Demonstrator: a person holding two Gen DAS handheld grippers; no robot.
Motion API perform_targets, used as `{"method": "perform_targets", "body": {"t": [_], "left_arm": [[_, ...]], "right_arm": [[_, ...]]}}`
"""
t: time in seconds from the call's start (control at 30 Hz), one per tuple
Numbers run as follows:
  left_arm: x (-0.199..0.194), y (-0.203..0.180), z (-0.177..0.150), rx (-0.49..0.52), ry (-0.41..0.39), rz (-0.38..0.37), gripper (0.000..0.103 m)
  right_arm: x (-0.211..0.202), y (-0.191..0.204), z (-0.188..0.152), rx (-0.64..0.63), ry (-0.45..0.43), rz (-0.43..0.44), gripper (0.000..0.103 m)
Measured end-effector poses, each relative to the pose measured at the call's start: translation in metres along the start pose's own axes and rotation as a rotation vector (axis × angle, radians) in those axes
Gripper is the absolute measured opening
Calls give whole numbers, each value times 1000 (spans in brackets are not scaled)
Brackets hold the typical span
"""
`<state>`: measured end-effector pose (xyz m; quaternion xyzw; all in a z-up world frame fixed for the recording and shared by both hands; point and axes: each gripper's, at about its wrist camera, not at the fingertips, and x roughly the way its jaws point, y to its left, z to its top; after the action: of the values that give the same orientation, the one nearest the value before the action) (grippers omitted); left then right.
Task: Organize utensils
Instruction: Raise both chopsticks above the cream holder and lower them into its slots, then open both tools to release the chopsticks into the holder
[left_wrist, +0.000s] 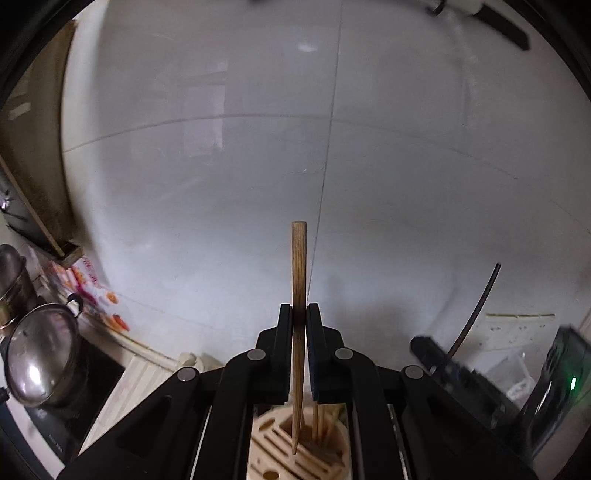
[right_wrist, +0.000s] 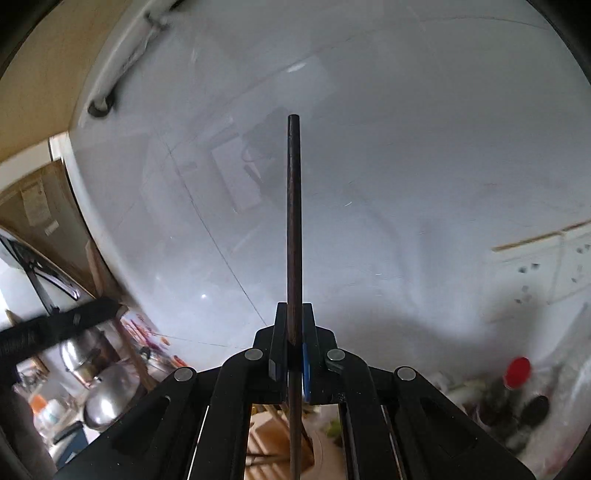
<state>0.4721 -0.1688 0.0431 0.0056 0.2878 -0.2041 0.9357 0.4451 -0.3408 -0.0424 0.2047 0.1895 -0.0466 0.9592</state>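
Standing upright, dark chopstick (right_wrist: 293, 221) pinched in right tool (right_wrist: 294, 317)

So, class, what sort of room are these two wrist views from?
Most likely a home kitchen: a lidded steel pot on a dark cooktop, a red-capped sauce bottle on the counter, and white wall tiles behind.

Dim, soft daylight; blurred, fisheye-bent edges; faint glare on tiles (left_wrist: 258, 166).

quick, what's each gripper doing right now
Left gripper: shut on a light wooden chopstick.
Right gripper: shut on a dark chopstick.
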Motion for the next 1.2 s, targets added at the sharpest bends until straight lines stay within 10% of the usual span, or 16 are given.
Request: {"method": "perform_targets", "body": {"t": [0.73, 0.8, 0.87, 0.97, 1.2], "left_arm": [[78, 31, -34, -46, 119, -82, 12], [66, 35, -36, -37, 118, -36, 24], [52, 44, -40, -48, 98, 2, 82], [23, 59, -54, -75, 52, 37, 88], [-18, 56, -99, 7, 90, 141, 103]], "right_arm": [[60, 20, -34, -99, 61, -50, 6], [62, 22, -32, -95, 97, -48, 6], [60, 22, -33, -100, 130, -57, 19], [47, 21, -34, -97, 145, -63, 54], [-1, 18, -47, -132, 201, -196, 73]]}}
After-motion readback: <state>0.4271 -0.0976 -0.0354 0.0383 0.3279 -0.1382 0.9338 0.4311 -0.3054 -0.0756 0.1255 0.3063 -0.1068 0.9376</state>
